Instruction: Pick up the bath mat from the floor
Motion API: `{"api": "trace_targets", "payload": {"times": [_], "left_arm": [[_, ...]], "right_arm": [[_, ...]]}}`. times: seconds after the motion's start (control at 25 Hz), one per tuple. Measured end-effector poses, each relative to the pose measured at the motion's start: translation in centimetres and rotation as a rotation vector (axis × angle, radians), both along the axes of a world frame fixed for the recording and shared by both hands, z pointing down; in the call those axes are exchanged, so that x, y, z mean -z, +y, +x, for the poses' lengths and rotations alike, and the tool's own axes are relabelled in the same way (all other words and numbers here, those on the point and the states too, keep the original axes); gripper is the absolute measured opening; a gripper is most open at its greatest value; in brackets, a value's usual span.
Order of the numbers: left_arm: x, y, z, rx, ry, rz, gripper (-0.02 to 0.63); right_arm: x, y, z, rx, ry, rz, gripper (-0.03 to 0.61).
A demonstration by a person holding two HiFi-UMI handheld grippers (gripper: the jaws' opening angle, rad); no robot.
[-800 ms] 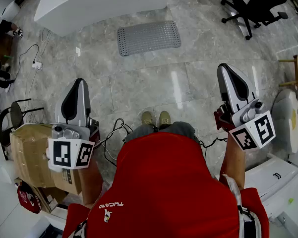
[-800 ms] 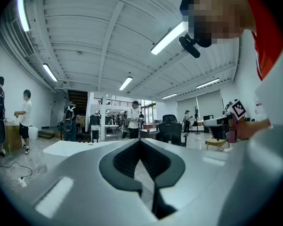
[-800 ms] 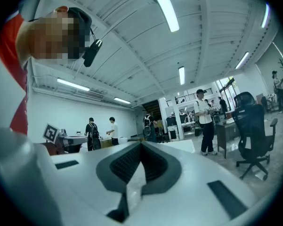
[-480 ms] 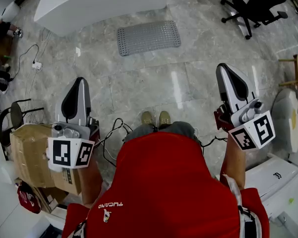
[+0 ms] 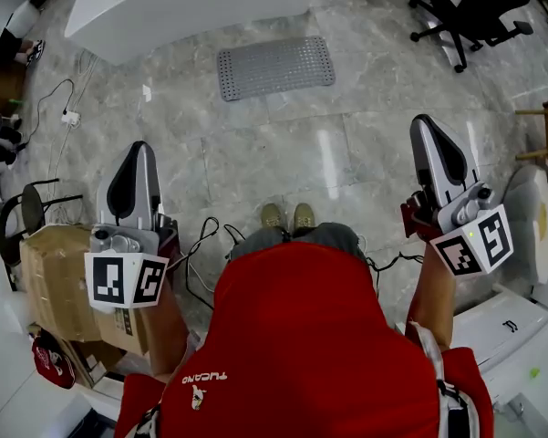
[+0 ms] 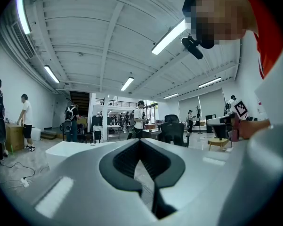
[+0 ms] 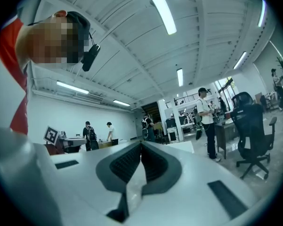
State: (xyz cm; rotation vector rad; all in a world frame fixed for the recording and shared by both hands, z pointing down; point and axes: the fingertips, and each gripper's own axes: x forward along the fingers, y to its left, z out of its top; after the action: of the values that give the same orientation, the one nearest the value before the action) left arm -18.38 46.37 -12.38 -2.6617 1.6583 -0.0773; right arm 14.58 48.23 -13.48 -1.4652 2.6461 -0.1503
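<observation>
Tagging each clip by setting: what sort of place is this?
Probably an open-plan office or lab hall, not a home: a swivel office chair, several people standing about, ceiling strip lights. The bath mat lies on polished stone floor.

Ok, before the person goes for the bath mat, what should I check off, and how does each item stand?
1. Bath mat in view, lying flat on the floor: ok.
2. Route to the mat: ok. Only tiles lie between the shoes and the mat, and the cable lies off to the left.
3. Left hand-held gripper carrying nothing: ok, jaws together with nothing between them.
4. Right hand-held gripper carrying nothing: ok, same state.
5. Jaws open for a grasp: not ok, both are shut.
6. Grippers down at the mat: not ok, both are held up beside the person, well short of it.
</observation>
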Motion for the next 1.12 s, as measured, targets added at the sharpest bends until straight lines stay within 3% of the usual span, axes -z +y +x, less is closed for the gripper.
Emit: {"api": "trace_targets", "payload": {"times": [0.28, 0.72, 1.12], "left_arm": [[0.3, 0.3, -0.2, 0.045, 0.01, 0.004, 0.005], [1.3, 0.7, 2.8, 0.073, -0.009, 0.04, 0.005], [0.5, -0.2, 3.4, 0.088, 0.002, 0.035, 0.005]], "right_arm": [[-0.1, -0.1, 1.6, -0.01, -0.001, 0.007, 0.002], [-0.1, -0.1, 5.5, -0.004, 0.001, 0.019, 0.003], [-0.8, -1.2, 6.1, 0.01, 0.007, 0.011, 0.002]]}}
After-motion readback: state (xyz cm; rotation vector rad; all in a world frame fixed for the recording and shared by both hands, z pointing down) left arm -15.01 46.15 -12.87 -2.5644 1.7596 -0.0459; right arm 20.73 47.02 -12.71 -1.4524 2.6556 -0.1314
